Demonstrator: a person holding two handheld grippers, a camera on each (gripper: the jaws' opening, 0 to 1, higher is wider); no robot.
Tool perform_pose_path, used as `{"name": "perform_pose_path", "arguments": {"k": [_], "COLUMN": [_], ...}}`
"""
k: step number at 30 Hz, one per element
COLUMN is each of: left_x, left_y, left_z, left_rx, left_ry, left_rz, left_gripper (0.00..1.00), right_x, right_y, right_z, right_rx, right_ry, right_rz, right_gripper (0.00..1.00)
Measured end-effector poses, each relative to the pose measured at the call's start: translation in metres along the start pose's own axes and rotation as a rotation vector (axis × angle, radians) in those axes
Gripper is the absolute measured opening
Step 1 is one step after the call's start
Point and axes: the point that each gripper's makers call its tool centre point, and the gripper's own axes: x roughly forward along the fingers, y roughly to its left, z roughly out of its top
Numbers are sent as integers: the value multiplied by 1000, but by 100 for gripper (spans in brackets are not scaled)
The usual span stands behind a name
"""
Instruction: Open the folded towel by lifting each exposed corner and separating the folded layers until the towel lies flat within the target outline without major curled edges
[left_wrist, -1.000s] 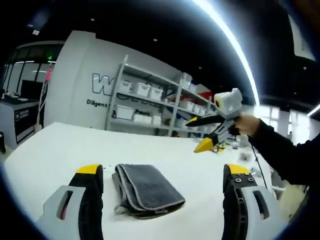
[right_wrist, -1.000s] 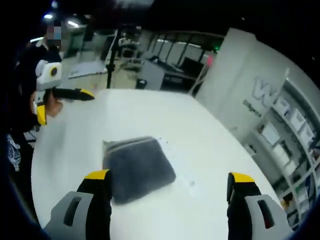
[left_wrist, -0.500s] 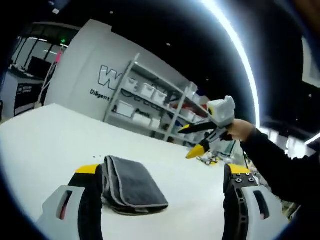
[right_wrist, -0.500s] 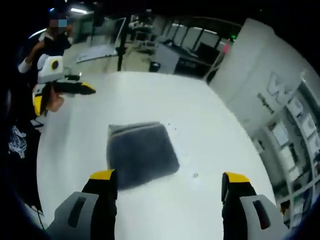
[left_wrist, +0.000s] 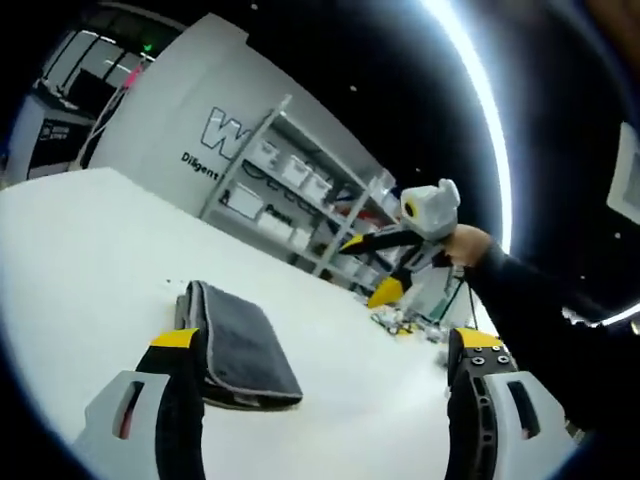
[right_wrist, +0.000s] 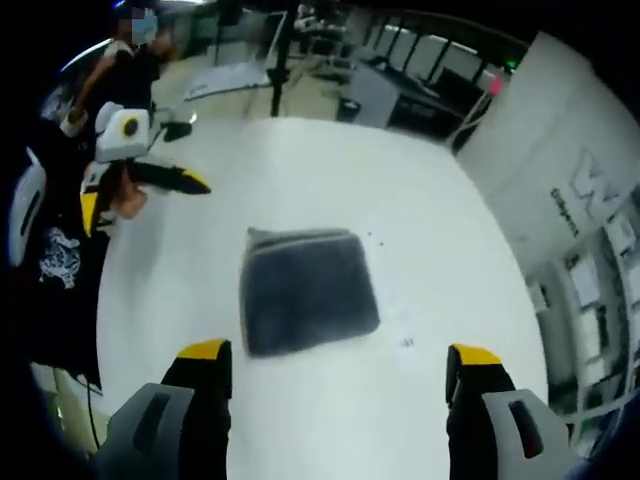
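Both grippers we hold above the white table (right_wrist: 330, 180), left gripper (left_wrist: 320, 350) and right gripper (right_wrist: 335, 365) each with jaws spread wide, gripping nothing. We see the folded grey towel (right_wrist: 305, 290) lying on the table ahead of them, untouched.

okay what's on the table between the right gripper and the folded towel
Nothing: in the right gripper view, only bare white table lies between the right gripper and the folded grey towel; its open jaws are short of the towel's near edge.
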Motion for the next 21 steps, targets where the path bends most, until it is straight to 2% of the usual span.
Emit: {"name": "perform_pose_path", "arguments": {"k": [3, 10, 13, 15, 18, 21], "left_x": [0, 1, 4, 4, 5, 5], "left_y": [-6, -4, -5, -2, 4, 13], "left_z": [-2, -3, -9, -7, 1, 4], "left_rx": [-73, -107, -157, -167, -160, -158], "left_ry": [3, 10, 32, 18, -20, -33], "left_rz": [-23, -10, -38, -35, -28, -5], "left_gripper": [99, 99, 99, 99, 99, 99], "right_x": [-4, -12, -11, -12, -14, -14], "right_y": [-4, -13, -19, -24, -29, -34], "right_z": [0, 14, 22, 24, 30, 39], "right_rx": [2, -17, -30, -38, -67, -63], "right_ry": [30, 32, 24, 37, 43, 31], "right_rz": [12, -2, 2, -2, -7, 1], "right_gripper": [89, 89, 89, 89, 83, 84]}}
